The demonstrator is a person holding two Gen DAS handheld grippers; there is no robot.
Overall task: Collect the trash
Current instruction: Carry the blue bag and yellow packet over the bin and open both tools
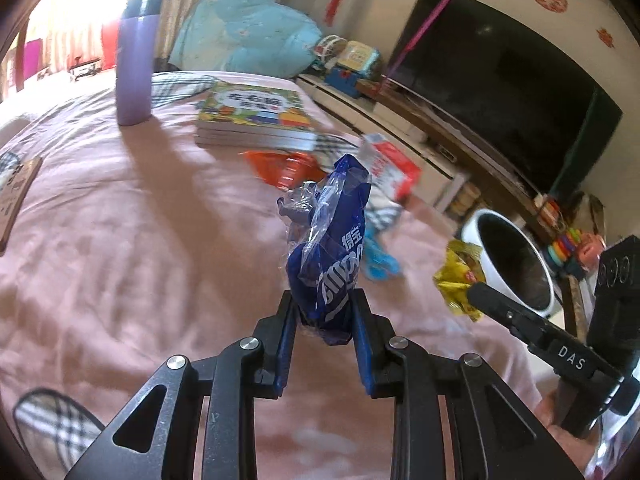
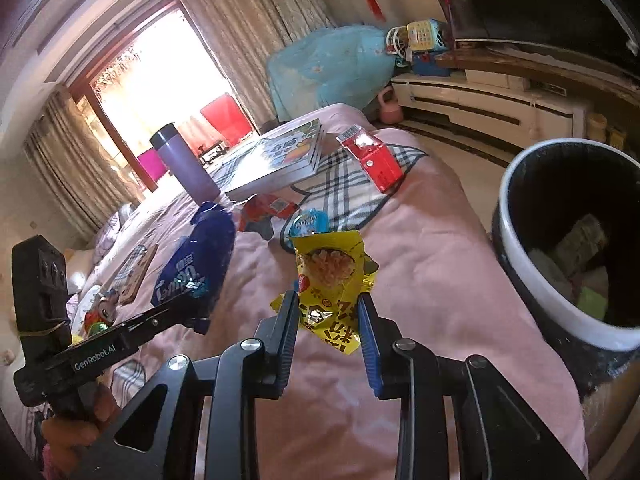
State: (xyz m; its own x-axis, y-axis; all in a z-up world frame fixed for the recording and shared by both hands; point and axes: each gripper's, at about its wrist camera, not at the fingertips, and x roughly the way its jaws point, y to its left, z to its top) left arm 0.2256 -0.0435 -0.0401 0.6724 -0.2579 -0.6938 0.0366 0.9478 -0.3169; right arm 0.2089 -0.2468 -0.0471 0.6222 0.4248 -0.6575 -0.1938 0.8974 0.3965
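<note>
The left tool [image 1: 325,310] grips a blue wrapper [image 1: 334,248], the right tool [image 2: 329,314] a yellow wrapper [image 2: 330,276], above the pink bed [image 1: 120,220] beside the bin [image 2: 568,240].

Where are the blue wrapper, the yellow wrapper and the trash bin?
blue wrapper [image 1: 332,256]: left wrist view, printed middle.
yellow wrapper [image 2: 326,268]: right wrist view, food picture on its front.
trash bin [image 2: 516,280]: right wrist view, white rim on its near side.

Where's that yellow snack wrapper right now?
The yellow snack wrapper is pinched in the right gripper, held up over the pink bedspread, with the bin just to its right in the right wrist view.
</note>
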